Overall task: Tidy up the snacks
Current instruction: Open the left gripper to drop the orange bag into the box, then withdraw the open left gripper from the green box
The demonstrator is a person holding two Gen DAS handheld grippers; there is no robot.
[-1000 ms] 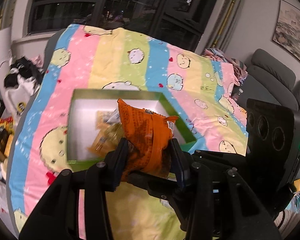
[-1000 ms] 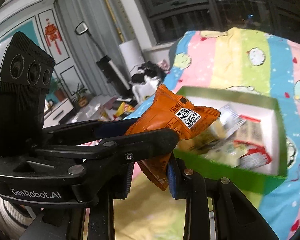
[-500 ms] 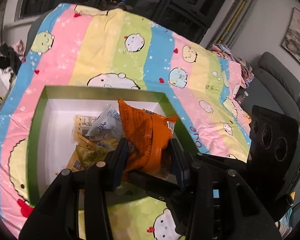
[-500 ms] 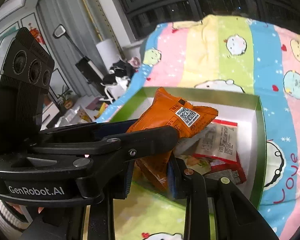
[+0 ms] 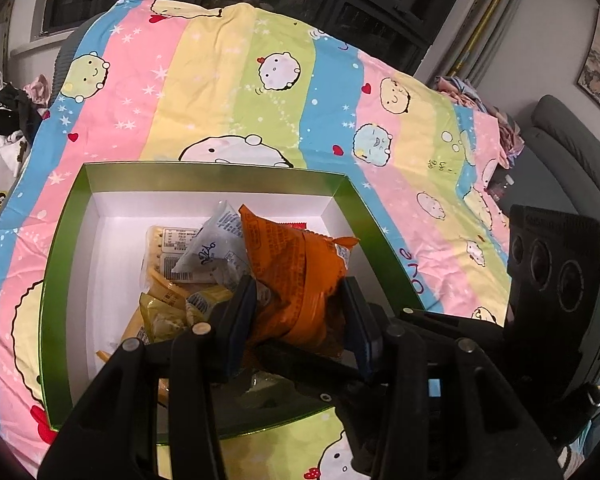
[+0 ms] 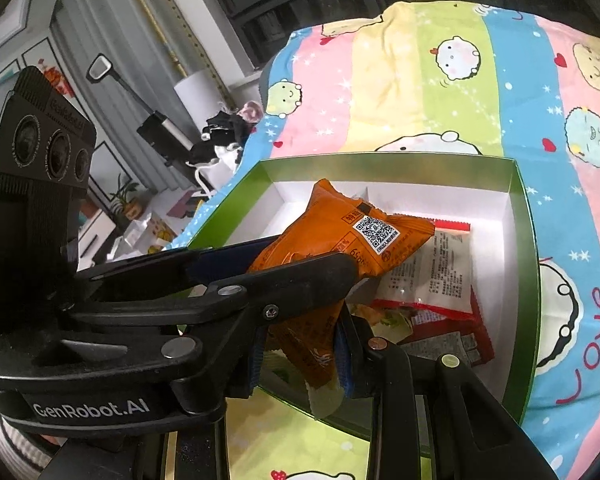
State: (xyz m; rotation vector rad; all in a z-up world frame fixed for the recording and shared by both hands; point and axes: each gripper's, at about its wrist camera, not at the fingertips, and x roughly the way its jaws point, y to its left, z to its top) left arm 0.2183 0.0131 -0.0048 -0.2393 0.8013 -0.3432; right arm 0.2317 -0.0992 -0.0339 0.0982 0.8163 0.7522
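An orange snack packet (image 5: 300, 264) hangs over the green box (image 5: 204, 172) with a white inside. My left gripper (image 5: 300, 304) has the packet's middle between its blue pads, which still touch it while the jaws are opening. In the right wrist view the same orange packet (image 6: 340, 232) shows a QR label, and my right gripper (image 6: 300, 356) is shut on its lower end. The left gripper's fingers (image 6: 312, 270) cross the packet from the left. Several packets lie in the box: a white one (image 5: 208, 252), yellow ones (image 5: 168, 312) and a red and white one (image 6: 432, 280).
The box (image 6: 380, 164) rests on a striped cartoon bedsheet (image 5: 228, 80). A grey sofa (image 5: 572, 152) stands to the right. Clothes (image 5: 4, 120) are piled at the left, and boxes and a plant (image 6: 128, 200) clutter the floor past the bed's edge.
Both grippers have carried the orange packet forward and down, from the box's near edge to above the packets inside. The box now fills more of both views.
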